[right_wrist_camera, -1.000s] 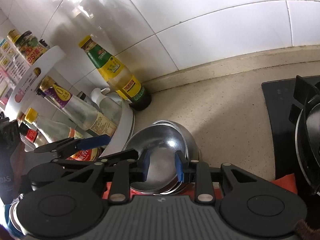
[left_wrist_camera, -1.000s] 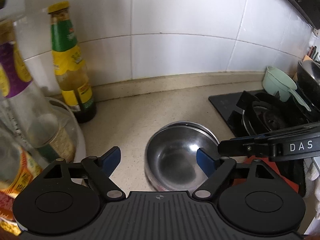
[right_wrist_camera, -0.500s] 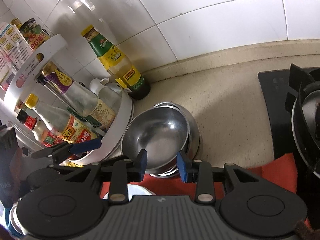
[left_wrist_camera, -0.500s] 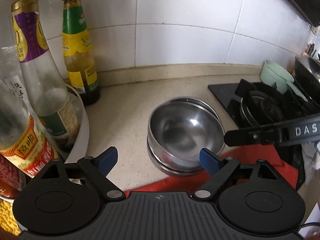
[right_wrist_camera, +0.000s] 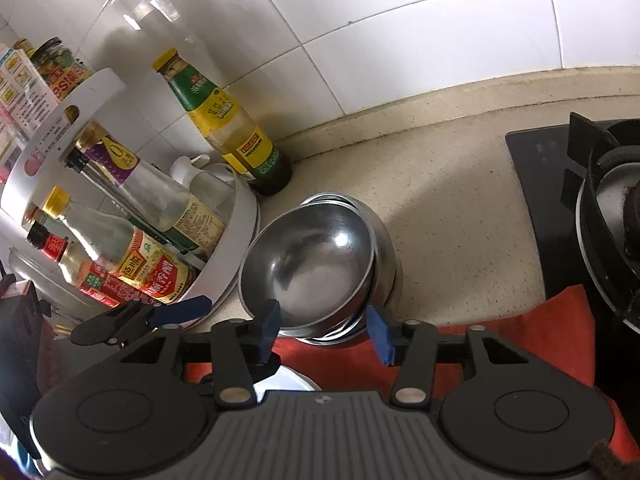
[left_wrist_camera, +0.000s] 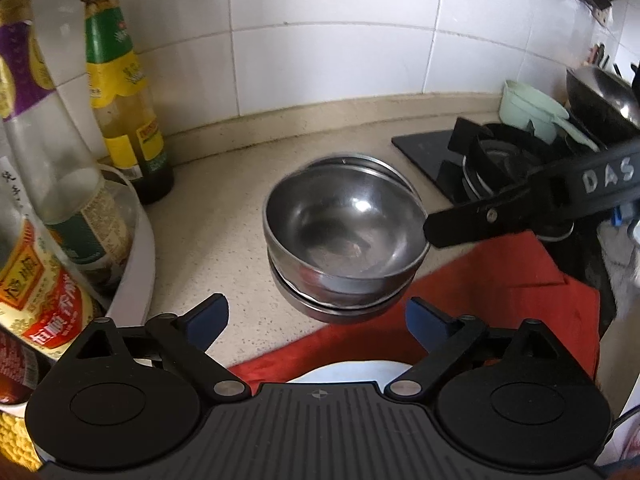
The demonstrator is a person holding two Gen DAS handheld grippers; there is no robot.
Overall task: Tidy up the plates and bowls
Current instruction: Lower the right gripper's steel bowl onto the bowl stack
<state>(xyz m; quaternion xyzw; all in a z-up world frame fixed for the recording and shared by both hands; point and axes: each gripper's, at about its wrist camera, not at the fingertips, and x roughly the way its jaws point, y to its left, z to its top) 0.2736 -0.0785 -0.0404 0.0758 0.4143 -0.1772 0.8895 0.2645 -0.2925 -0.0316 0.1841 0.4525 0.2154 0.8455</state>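
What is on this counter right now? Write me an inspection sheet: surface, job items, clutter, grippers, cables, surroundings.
Surface: speckled beige countertop, red cloth lying over its near edge.
Job's things: stack of steel bowls, top bowl sitting askew; white plate partly hidden below the left gripper.
Clutter: green-labelled sauce bottle standing beside the white condiment rack full of bottles.
Grippers: left gripper open, empty; right gripper open, just short of the bowls.
Cables: nothing seen.
Surroundings: white tiled wall, gas stove, pale green ladle.
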